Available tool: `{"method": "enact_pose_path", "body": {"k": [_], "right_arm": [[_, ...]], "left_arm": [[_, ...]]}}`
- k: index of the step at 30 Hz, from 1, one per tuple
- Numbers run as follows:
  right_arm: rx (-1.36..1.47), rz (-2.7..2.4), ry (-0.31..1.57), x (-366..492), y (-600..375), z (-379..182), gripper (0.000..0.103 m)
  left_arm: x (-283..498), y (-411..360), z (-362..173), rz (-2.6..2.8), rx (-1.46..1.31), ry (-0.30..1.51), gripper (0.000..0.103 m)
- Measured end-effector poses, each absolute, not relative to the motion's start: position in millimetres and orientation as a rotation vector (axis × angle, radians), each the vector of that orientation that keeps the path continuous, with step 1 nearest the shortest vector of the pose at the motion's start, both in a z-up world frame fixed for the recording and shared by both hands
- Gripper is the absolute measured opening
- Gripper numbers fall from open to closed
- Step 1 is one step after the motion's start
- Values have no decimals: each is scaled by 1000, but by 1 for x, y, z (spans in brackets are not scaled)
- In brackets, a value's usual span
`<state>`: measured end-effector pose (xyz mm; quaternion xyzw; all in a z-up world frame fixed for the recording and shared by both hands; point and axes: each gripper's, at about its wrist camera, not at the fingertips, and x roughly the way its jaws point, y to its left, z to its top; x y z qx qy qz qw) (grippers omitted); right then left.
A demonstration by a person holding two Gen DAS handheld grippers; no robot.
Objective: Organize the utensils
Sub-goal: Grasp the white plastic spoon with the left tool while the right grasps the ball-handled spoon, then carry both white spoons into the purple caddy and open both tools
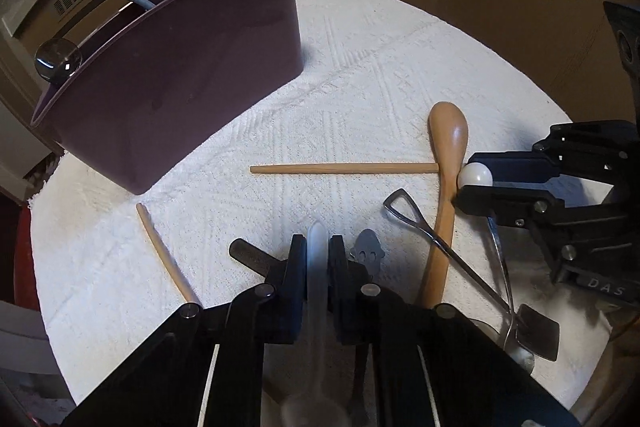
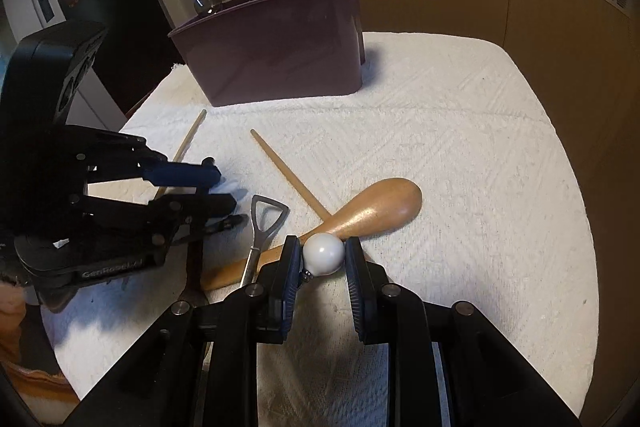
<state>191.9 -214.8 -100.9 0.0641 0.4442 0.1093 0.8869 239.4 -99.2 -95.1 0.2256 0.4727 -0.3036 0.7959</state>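
Only left view shows its claw (image 1: 318, 259) gripping spoon (image 1: 318, 267).

- We see a white towel (image 2: 460, 131) covering the table.
- On it stands a purple caddy (image 2: 280, 55).
- Two chopsticks (image 1: 344, 168) lie apart — one under a wooden spoon (image 2: 376, 205).
- A shovel-handled metal utensil (image 1: 424, 231) crosses the spoon.

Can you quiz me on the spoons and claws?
1. True or false: the left claw grips a translucent white spoon.
2. What does the right claw grip? A) white ball-ended utensil B) chopstick C) wooden spoon
3. What lies under the wooden spoon: a ______?

Key: 1 true. 2 A. 3 chopstick, on the white towel near the maroon utensil holder.
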Motion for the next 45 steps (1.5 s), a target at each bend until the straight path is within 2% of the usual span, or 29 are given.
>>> {"method": "enact_pose_path", "body": {"k": [12,25,38,45], "right_arm": [[108,260,907,186,-206,-93,23],[-6,279,774,167,-177,-33,22],[-212,201,534,149,-152,61,22],[-349,107,363,168,-148,138,22]], "left_arm": [[233,-28,-60,-499,211,927,9],[184,7,13,-481,47,682,9],[170,8,71,-423,3,460,9],[206,-10,128,-404,1,336,9]]}}
